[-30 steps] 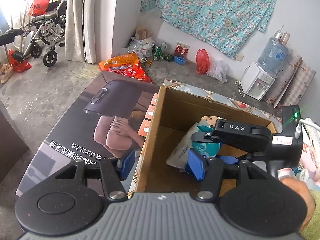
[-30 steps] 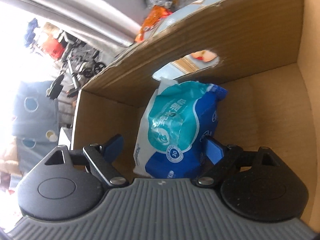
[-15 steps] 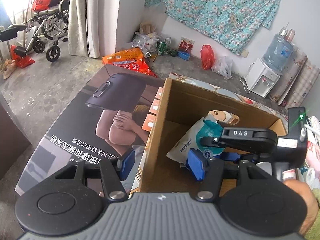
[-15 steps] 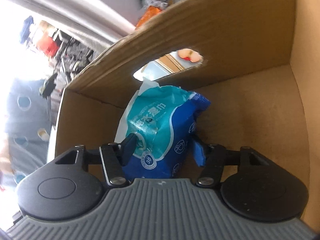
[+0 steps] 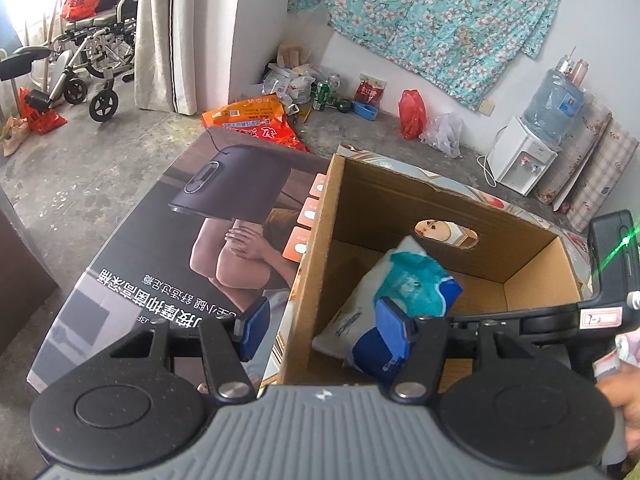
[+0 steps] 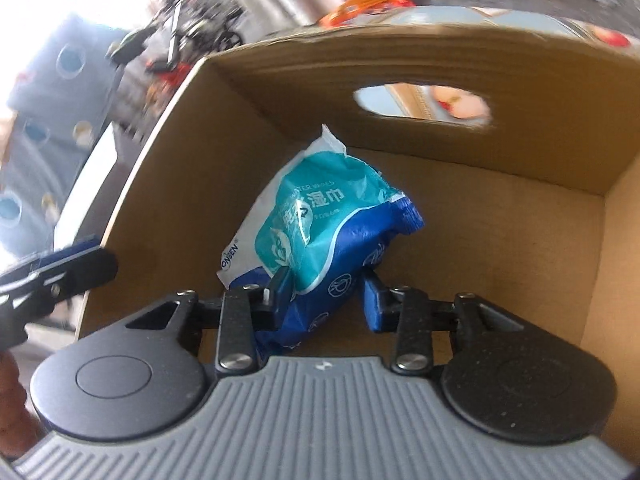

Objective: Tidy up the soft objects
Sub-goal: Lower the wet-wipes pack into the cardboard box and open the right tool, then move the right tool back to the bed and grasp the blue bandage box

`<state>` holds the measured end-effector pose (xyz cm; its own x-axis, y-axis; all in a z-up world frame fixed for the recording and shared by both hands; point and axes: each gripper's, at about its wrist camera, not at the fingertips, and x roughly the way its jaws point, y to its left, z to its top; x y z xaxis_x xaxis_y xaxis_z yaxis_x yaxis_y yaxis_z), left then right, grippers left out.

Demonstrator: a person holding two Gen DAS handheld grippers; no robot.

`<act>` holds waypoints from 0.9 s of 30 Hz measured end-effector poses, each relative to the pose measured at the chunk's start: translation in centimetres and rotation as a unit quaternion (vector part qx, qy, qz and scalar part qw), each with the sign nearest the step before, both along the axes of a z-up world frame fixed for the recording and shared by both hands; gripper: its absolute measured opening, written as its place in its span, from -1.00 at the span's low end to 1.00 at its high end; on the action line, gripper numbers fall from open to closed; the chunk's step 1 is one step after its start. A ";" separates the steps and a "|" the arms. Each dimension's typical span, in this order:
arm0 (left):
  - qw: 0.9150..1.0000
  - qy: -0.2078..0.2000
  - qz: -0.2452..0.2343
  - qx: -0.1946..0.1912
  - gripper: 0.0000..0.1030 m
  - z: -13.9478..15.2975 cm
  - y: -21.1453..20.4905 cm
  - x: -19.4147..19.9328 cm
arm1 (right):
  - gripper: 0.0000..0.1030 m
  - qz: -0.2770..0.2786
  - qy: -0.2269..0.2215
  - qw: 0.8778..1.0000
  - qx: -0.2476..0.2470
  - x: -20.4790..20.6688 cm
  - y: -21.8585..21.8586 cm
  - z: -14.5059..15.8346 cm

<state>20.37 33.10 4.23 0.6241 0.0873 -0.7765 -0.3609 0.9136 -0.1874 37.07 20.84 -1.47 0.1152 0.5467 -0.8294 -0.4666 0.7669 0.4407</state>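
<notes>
Wipes pack (image 6: 320, 232), teal/blue/white soft plastic wrap, sits inside cardboard box (image 6: 500, 208), leaning toward box's left wall, one crimped end up, lower end near box floor.

Right tool (image 6: 326, 292): fingers (image 6: 374, 300) pressed in on lower blue part of pack, one pad per side; wrap dents at contact, i.e. tool pinches pack. Cannot tell whether pack weight rests on box floor or on tool.

Left tool (image 5: 320, 328): fingers spread wide, nothing between pads. It straddles box's near-left wall: one pad outside over printed carton (image 5: 160, 240), other pad (image 5: 390, 330) inside, just beside pack. No contact w/ pack confirmed.

Handling (judgement):
- Weight: light to moderate; moist contents likely, so denser than it looks.
- Stiffness: soft, compressible; body gives under pads, shape shifts w/ grip.
- Surface: glossy film, prob. slippery; may slide out if grip is slack.
- Fragility: low; avoid crushing the seal end.

Grip point (judgement): take hold across mid/lower body, where contents are thickest. Avoid crimped top flap, thin film only, tears or slips. Present grip sits low; pack may tip fwd on lift.

Box has oval handle hole (image 6: 424, 106) in far wall.
</notes>
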 end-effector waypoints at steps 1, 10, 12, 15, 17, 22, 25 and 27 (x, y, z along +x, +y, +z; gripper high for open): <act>1.000 0.001 0.001 0.000 0.16 -0.1 0.0 0.1 | -0.32 0.003 -0.006 1.000 0.000 0.2 0.3 0.2; 1.000 0.006 0.004 0.001 0.16 -0.3 0.2 0.1 | -0.33 -0.013 -0.013 0.999 0.040 1.6 2.0 0.1; 1.000 0.005 0.004 0.000 0.16 -0.3 0.2 0.0 | -0.29 -0.033 0.001 0.998 0.054 1.9 2.6 -0.8; 1.000 -0.001 0.001 -0.001 0.17 -0.1 -0.1 -0.1 | -0.26 -0.055 0.023 0.996 0.073 2.4 2.2 -2.0; 1.000 -0.004 -0.003 0.000 0.22 0.1 -0.4 -0.3 | -0.19 -0.069 0.032 0.994 0.080 2.5 1.5 -1.9; 1.000 -0.019 -0.021 0.008 0.25 1.4 -1.7 -1.2 | -0.07 -0.085 -0.005 0.987 0.134 0.9 -1.7 2.0; 0.999 -0.034 -0.036 0.008 0.27 2.5 -3.2 -1.9 | 0.02 -0.092 -0.031 0.979 0.178 -0.5 -4.9 5.6; 0.998 -0.044 -0.053 0.010 0.28 3.3 -4.6 -2.3 | 0.09 -0.093 -0.051 0.974 0.202 -1.8 -7.8 8.2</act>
<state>18.05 28.46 7.56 0.6964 0.0311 -0.7170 -0.2442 0.9497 -0.1960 35.28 13.04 6.70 0.3136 0.7876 -0.5304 -0.3927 0.6162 0.6827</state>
